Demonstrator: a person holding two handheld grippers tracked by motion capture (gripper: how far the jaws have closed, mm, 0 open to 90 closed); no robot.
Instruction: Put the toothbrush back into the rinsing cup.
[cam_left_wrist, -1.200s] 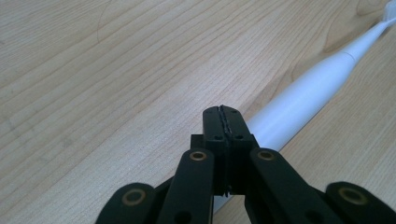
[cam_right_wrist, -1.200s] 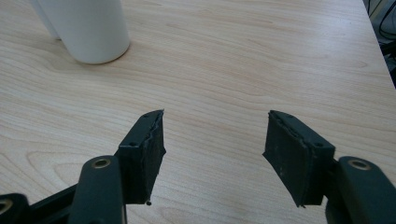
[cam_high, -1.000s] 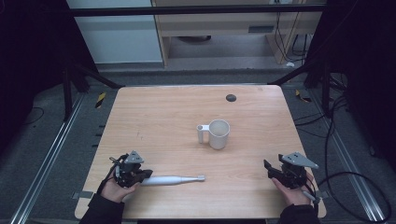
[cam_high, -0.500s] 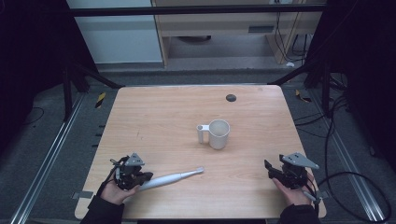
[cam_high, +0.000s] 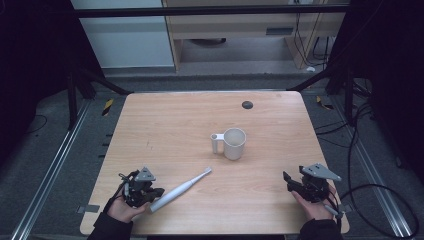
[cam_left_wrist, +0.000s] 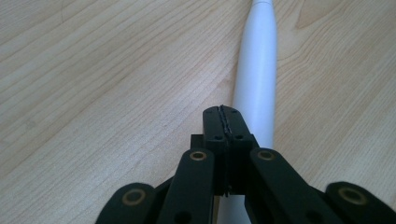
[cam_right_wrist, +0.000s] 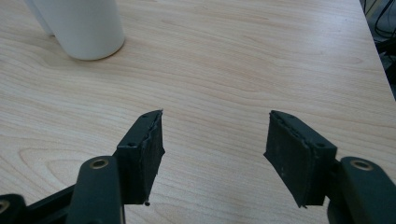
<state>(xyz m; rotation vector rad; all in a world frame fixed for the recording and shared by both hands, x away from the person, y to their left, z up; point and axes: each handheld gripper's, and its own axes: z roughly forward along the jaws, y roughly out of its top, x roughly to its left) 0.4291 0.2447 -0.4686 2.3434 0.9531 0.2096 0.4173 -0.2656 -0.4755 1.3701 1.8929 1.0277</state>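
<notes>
Fingers: left gripper (cam_left_wrist: 223, 122) clenched beside toothbrush (cam_left_wrist: 256, 84) | right gripper (cam_right_wrist: 212, 156) released | high view — mug (cam_high: 234, 143) mid-table

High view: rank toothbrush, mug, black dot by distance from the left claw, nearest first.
From the left claw:
1. Toothbrush, right beside it, angled toward the mug.
2. Mug, mid-table, handle on its left.
3. Black dot, near the far edge.

Black two-jaw left tool (cam_high: 156, 192) and right tool (cam_high: 287, 178) are seen, topped by grey triangular plates; brass-ringed pivots, ribbed pads, dark sleeves.
</notes>
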